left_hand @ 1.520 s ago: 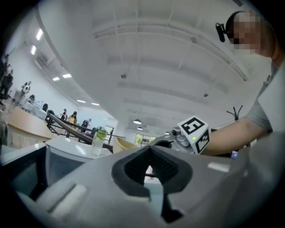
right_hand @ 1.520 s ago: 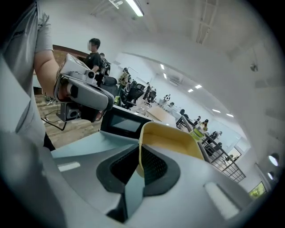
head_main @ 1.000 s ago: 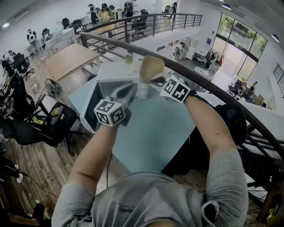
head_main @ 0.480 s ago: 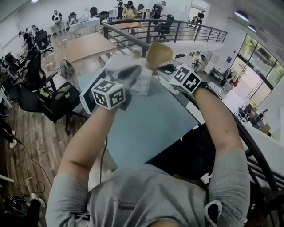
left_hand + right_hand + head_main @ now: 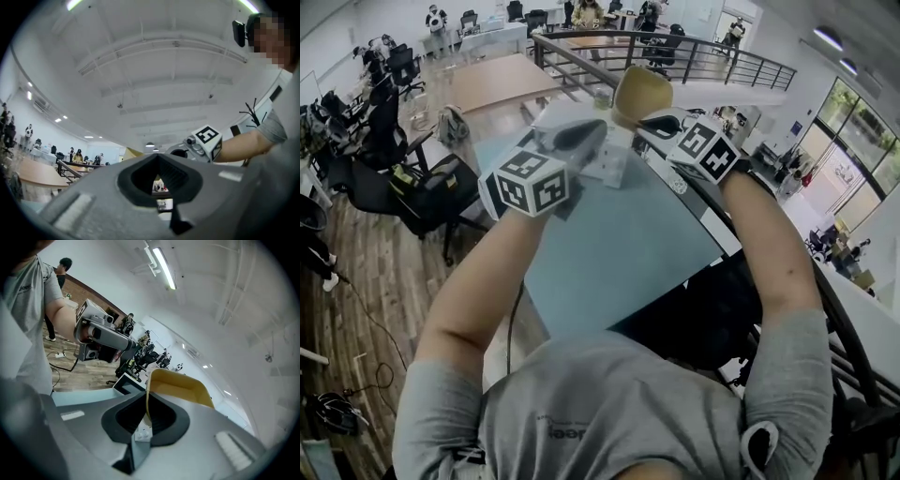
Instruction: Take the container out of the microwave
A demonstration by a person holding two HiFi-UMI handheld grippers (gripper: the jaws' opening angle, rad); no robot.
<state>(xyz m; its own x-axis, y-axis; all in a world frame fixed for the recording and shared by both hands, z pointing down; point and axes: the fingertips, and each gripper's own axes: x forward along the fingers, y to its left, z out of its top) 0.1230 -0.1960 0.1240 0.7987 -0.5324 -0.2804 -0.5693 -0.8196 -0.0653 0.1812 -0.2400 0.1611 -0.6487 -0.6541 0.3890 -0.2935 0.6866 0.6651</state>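
A tan-yellow container (image 5: 642,94) is lifted high over the pale blue table (image 5: 609,262), near the top of the head view. My right gripper (image 5: 643,123) is shut on its rim. In the right gripper view the thin rim (image 5: 180,387) runs straight down between the jaws (image 5: 146,401). My left gripper (image 5: 586,136) is raised just left of the container, and its jaws (image 5: 158,159) are shut with nothing between them. An edge of the container (image 5: 127,153) peeks over it. A white appliance with a dark front (image 5: 125,383), likely the microwave, stands on the table below.
A curved black railing (image 5: 694,56) runs behind the table and down its right side. A black office chair (image 5: 431,202) stands at the table's left edge on the wooden floor. Wooden desks, more chairs and several people fill the far room (image 5: 502,80).
Both grippers have risen together, the right one carrying the container upward. They now sit higher and larger in the head view, and the view has swung to the left.
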